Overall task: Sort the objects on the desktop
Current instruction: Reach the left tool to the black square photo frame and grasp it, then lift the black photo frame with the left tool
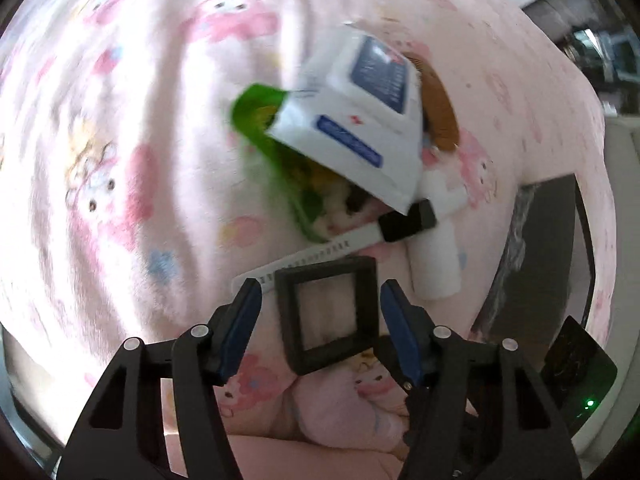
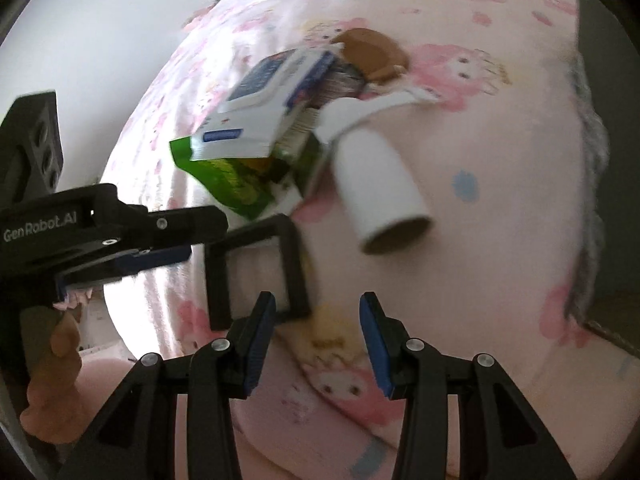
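Surface: a pink cartoon-print cloth (image 1: 120, 160) is covering everything under the pile.
Pile: a green snack bag (image 1: 276, 152) is lying centre frame under a white-and-blue wipes pack (image 1: 360, 120); a brown round thing (image 1: 440, 112) is sitting at its right edge, a white tube (image 1: 436, 256) lower right.
Obstruction: a black square frame (image 1: 332, 312) is lying low in the frame, over a white ruler-like strip (image 1: 320, 252).
Left hand-held gripper (image 1: 320, 320): it is hanging released, jaws spread either side of the frame, pads not pressing it.
Right hand-held gripper (image 2: 318, 336): it is hovering released over bare cloth, gripping nothing.
Writing: "GenRobot.AI" is showing at the right-wrist view's left edge.
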The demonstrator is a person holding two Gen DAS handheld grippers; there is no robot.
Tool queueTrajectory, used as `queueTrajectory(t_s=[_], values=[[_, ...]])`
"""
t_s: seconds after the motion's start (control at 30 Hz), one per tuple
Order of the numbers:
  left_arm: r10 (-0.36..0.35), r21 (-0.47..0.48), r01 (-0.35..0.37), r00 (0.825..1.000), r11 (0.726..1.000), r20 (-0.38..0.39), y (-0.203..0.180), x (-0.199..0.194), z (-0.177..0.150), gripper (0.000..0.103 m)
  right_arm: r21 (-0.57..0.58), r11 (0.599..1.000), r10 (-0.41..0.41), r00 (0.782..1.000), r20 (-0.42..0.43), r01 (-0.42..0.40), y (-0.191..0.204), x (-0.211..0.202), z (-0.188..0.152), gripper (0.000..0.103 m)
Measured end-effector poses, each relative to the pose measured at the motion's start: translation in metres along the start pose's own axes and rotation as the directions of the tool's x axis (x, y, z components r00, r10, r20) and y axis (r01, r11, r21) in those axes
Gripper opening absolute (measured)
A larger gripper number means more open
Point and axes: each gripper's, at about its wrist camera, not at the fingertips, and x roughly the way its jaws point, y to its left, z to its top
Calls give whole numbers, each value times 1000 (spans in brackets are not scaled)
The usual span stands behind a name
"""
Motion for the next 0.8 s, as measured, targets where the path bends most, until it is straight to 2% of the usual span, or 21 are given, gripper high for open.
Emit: queueTrajectory(t_s=[0.13,0.2,0.3,0.4,0.5,0.57,0.63,0.8], values=[[-31,19,34,993,999,-113,-8,25,3,68,2,1000,-13,1000,-14,13,3,17,10,40],[-47,30,52,987,998,-154,-13,35,2,68,21,1000,8,1000,-30,-8,-2,24,10,40],[-45,105,58,991,993,-123,-27,28,-6,68,41,996,83,996,-11,-83,-8,18,3,38],[-61,189,79,993,979,-100,-50,33,-18,68,40,995,93,996,11,-93,-15,-2,-2,33],[-55,230,75,994,970,-90,-69,41,-33,68,25,999,37,999,32,-38,-29,-25,-6,32],[-36,254,52,997,966,-69,-83,47,-37,54,37,999,34,999,30,-35,-37,-35,-14,31],[-33,267,50,997,962,-69,-90,49,-44,51,40,999,35,998,48,-36,-40,-45,-23,30],[-60,331,100,990,938,-129,-106,59,-59,51,58,998,4,996,87,-9,-51,-70,-46,30]])
